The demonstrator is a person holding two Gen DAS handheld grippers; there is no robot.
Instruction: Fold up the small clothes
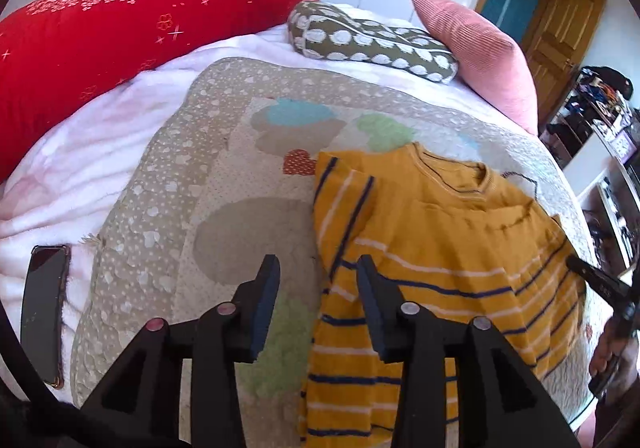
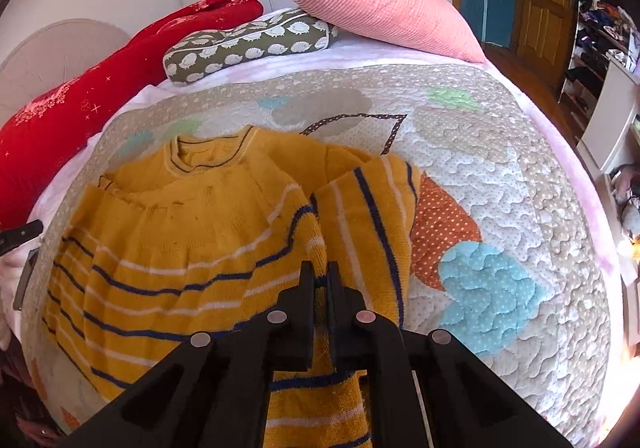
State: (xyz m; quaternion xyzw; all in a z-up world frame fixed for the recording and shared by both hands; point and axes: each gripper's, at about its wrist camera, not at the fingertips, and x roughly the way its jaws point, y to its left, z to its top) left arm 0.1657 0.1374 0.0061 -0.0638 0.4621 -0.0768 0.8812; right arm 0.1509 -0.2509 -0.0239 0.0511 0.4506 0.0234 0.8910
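Both views bright, daylit, colours saturated. Light seems to come from the right side: strong glare blows out the lower right rim of the right wrist view, and the white bedsheet (image 1: 100,152) is near overexposed. Shadows soft; faint ones under the sweater (image 2: 192,240) folds. Heavy fisheye bending: quilt (image 2: 500,188) bulges, door (image 1: 560,24) leans, black vignette at corners. Edges soft; shelf clutter (image 1: 600,100) smeared, possibly out of focus. Centre sharp.
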